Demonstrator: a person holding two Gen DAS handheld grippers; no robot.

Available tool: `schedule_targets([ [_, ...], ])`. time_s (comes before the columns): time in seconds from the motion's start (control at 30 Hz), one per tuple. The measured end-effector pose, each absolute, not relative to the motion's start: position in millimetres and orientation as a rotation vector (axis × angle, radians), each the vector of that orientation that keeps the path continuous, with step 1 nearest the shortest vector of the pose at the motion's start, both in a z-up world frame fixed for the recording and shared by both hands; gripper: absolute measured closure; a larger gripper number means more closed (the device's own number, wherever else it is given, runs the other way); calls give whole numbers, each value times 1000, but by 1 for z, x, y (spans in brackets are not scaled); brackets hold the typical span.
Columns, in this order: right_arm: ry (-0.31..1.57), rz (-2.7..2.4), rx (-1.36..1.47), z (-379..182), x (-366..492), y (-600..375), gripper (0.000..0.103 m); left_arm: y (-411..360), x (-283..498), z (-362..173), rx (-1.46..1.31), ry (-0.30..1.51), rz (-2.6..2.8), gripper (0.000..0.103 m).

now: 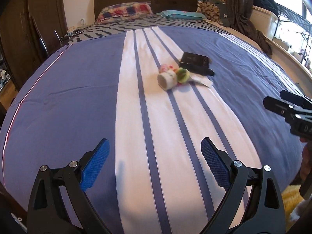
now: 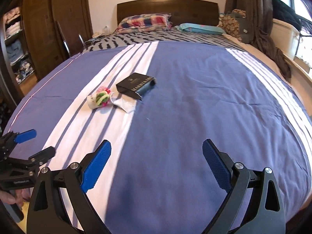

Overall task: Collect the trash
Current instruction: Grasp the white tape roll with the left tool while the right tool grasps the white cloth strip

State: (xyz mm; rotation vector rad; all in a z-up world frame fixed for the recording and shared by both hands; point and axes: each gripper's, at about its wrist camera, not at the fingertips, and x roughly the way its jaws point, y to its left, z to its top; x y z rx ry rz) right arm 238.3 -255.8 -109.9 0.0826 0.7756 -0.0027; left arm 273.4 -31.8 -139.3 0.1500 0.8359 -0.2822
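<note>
- Two grippers hang over the near end of a bed covered in a blue and white striped bedspread (image 1: 81, 89), and neither one holds anything.
- Left gripper (image 1: 155, 164): its blue-padded fingers stand wide apart, with only bedspread between them. It sits above the broad white stripe, well short of the litter.
- Right gripper (image 2: 157, 164): jaws spread just as wide, empty, over the plain blue part of the cover, off to the right of its partner. In the left camera its dark fingers poke in from the right edge, and the person's hand shows just beneath them.
- The trash lies in one small cluster near the middle of the bed, on the white stripes, well ahead of both tools.
- A small white cup (image 1: 166, 80) lies tipped on its side, its round end towards the foot of the bed.
- Pressed against the cup is a green and pink bundle (image 1: 182, 75); what it is made of I cannot tell.
- A crumpled white wrapper (image 2: 124, 104) lies flat beside the bundle, touching it.
- Just behind them rests a black box (image 2: 135, 84) with gold lettering, one end flap open.
- Far off at the dark wooden headboard (image 2: 167, 7) lie a checked pillow (image 2: 144, 22) and a turquoise pillow (image 2: 200, 28).
</note>
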Motion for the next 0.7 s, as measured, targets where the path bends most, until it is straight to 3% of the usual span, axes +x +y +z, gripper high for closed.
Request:
schedule_targets([
  [0.13, 787, 41, 81, -115, 268, -243, 14, -35, 299, -145, 151, 855, -275, 14],
  [0.2, 807, 72, 83, -120, 286, -237, 35, -36, 308, -148, 151, 863, -273, 14],
  [0.37, 850, 133, 45, -132, 327, -216, 63, -31, 323, -151, 149, 878, -267, 19],
  [0.7, 919, 178, -18, -149, 372, -190, 66, -27, 345, -153, 147, 884, -277, 22],
])
